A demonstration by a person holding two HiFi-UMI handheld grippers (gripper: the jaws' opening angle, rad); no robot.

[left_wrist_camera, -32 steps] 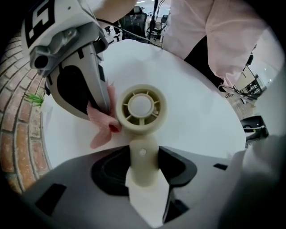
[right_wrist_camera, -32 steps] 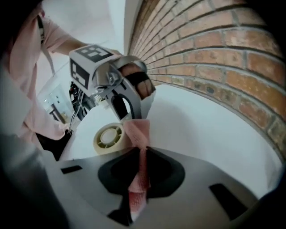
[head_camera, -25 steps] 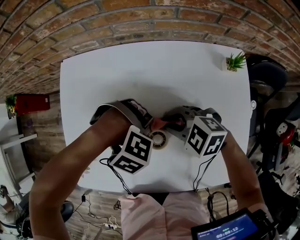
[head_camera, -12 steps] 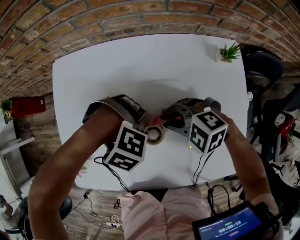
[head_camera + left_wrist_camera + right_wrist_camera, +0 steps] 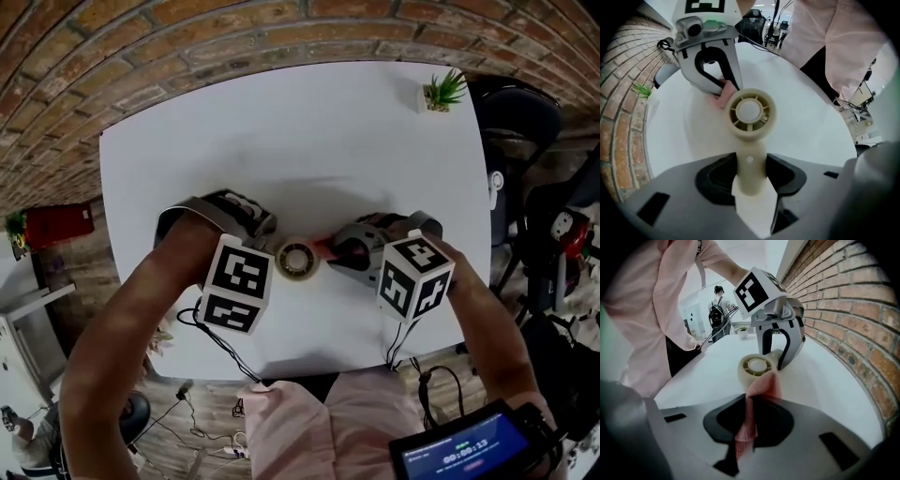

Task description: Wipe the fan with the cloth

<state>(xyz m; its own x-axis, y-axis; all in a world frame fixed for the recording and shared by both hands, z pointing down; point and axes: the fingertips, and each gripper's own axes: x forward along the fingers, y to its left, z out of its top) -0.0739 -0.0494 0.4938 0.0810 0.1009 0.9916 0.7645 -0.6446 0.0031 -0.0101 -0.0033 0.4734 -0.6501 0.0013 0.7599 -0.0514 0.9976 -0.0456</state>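
Left gripper view gives me the clearest read. My left gripper (image 5: 751, 172) is clamped on the stem handle of the small cream plastic fan (image 5: 751, 111), with a dark pad pressed against each side of the stem. The fan's round slotted head stands clear beyond the jaws with its face turned toward the camera. I cannot tell whether the head rests on the surface below or hangs just above it.

My right gripper (image 5: 747, 427) is clenched on a pink waffle-textured cloth (image 5: 761, 386). One strip of the cloth is pinched in the dark recess between the jaws. A bunched fold pokes out ahead of them and touches the near rim of the fan's head. From the left gripper's side, that same pink fold sits against the rim just in front of the right gripper's black fingers.

From the head view, the two grippers face each other with the fan between them. All of this is over the near middle of the flat white rectangular table (image 5: 281, 141). A small green potted plant (image 5: 442, 92) stands at the far right corner, well apart from the work. A red brick wall (image 5: 281, 28) runs behind the table's far edge.
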